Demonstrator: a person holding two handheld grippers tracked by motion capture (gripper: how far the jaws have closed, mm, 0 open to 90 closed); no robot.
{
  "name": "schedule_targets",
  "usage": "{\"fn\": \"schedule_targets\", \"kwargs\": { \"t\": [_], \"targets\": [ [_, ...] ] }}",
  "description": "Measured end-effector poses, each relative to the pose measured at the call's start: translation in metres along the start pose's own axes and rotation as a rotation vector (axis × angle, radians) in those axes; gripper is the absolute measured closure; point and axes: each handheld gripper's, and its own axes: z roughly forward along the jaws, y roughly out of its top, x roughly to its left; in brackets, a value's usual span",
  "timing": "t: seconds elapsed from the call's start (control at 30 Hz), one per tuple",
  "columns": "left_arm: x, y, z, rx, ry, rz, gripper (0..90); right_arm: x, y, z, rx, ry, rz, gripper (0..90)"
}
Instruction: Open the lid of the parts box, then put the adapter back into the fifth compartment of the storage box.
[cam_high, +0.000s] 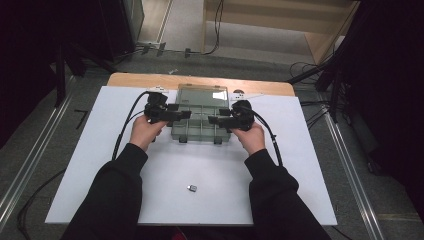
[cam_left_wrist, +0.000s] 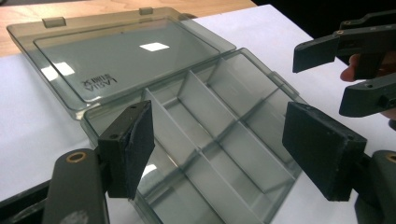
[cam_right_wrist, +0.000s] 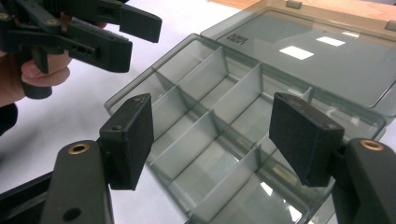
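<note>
Lid flipped back, both the left gripper and right gripper hover wide open over the empty organizer box, next likely fetching the small part.

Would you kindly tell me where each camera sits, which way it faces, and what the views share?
High view: above the person's side, looking forward and down on the white table; forearms, hands, left tool and right tool show.
Left gripper view: on the left tool, looking across the open compartment box; its open jaws show, the right tool beyond.
Right gripper view: on the right tool, over the box; the left tool beyond.
Shared: the box with its lid laid back.
</note>
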Motion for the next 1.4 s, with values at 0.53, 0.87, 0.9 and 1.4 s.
{"fn": "schedule_targets", "kwargs": {
  "t": [0.53,0.87,0.9,1.4],
  "targets": [
    [-0.011,-0.023,-0.015,0.025,-0.032,0.033,26.0,0.012,-0.024,-0.010,0.038,0.051,-0.013,30.0],
    [-0.018,-0.034,-0.023,0.025,-0.065,0.032,26.0,0.020,-0.031,-0.018,0.035,0.068,-0.026,30.0],
    [-0.019,-0.035,-0.024,0.028,-0.068,0.037,26.0,0.021,-0.034,-0.021,0.031,0.074,-0.023,30.0],
    [-0.034,-0.049,-0.038,0.047,-0.107,0.060,26.0,0.027,-0.046,-0.033,0.042,0.097,-0.024,30.0]
  ]
}}
